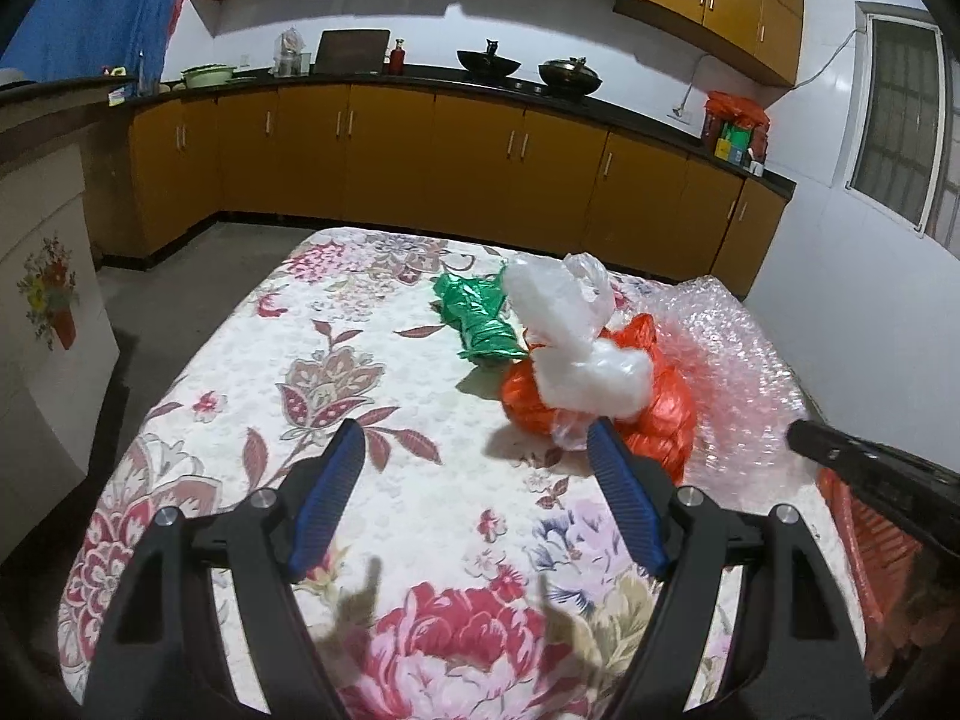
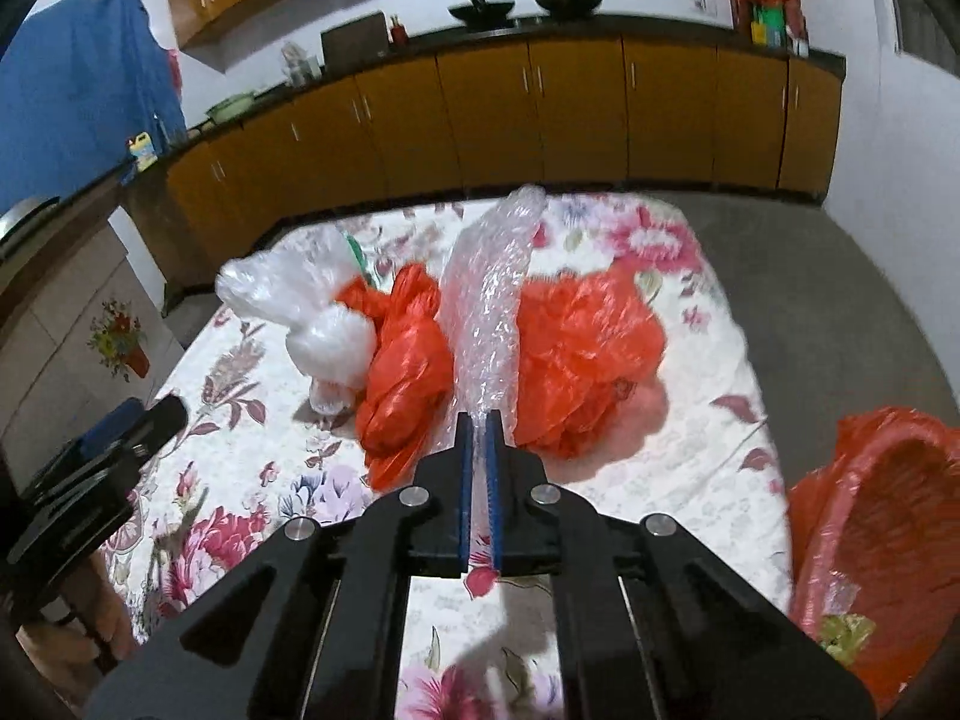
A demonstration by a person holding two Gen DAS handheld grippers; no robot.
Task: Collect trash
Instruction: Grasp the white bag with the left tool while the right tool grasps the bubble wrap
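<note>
The right claw (image 2: pixel 478 420) is pinched nearly shut on a strip of bubble wrap (image 2: pixel 489 300), its blue pads (image 2: pixel 465 480) pressed against the strip's near end. The bubble wrap is bunched into a long roll whose long axis runs straight ahead of the claw and slightly up, far tip pointing toward the cabinets (image 2: pixel 540 114) beyond the counter (image 2: pixel 690 420) (a surface covered in a flowered cloth). Just left of the strip lies a twisted orange bag (image 2: pixel 402 372), its length running roughly parallel to the strip. Further left, touching it, is a knotted white bag (image 2: pixel 312 312). Right of the strip sits a looser, crumpled orange bag (image 2: pixel 582 348). Low and to the claw's right is an orange-lined basket (image 2: pixel 888 516) at the counter's edge.

The left claw (image 1: pixel 477 441) is spread wide and holds nothing; it hovers over bare flowered cloth (image 1: pixel 372 360). Ahead and to its right, the white bag (image 1: pixel 576 342) sits on the orange bag (image 1: pixel 660 414), whose near end is just beside the claw's right pad (image 1: pixel 624 498). Past them a crumpled green bag (image 1: pixel 480 318) lies with its length angled away and leftward. The bubble wrap (image 1: pixel 732 360) spreads further right, and the right claw's dark tip (image 1: pixel 840 450) enters from that side.
</note>
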